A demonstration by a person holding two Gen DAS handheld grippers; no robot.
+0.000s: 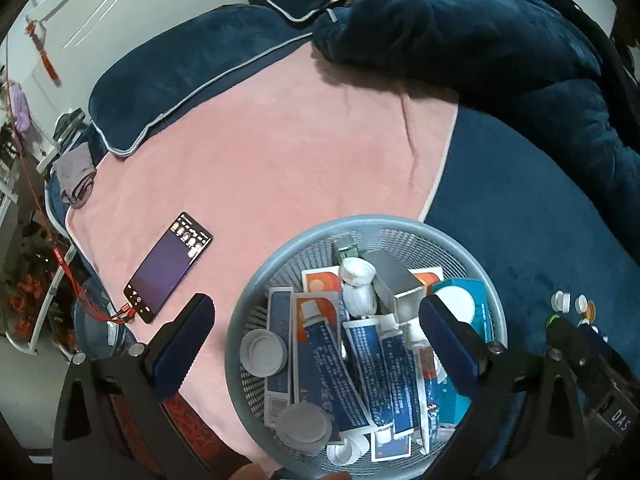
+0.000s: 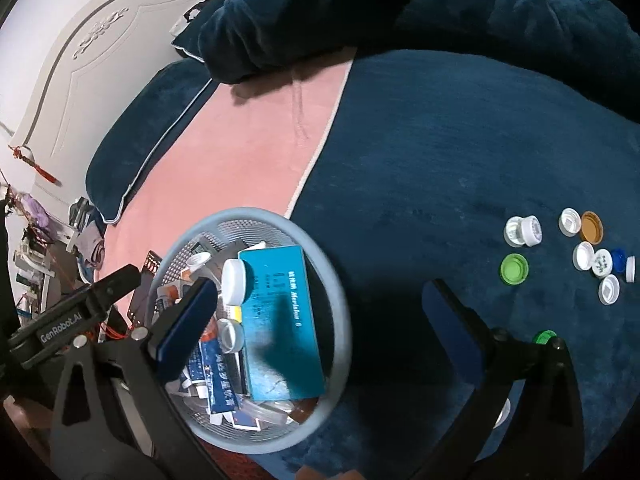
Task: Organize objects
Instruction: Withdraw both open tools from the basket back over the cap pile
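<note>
Loose plastic bottle caps (image 2: 576, 248) lie scattered on the dark blue plush blanket (image 2: 420, 152), well apart from the grey mesh basket (image 2: 340, 312) (already crowded). Both the left gripper (image 1: 316, 336) and right gripper (image 2: 320, 320) gape wide, empty. Next grasp should probably single out one cap squarely.

Bedroom, dim and bluish in tone. Bed (image 2: 460, 152) covered in dark blue plush, with a pink blanket (image 1: 256, 152) spread across the middle. Navy pillows (image 1: 168, 76) edged in pale piping, and a rumpled navy duvet (image 1: 460, 36) heaped at the head. White carved headboard (image 2: 92, 52) behind, a red tassel (image 2: 40, 170) hanging on it. Cluttered white shelving (image 1: 24, 184) at the left edge.
</note>
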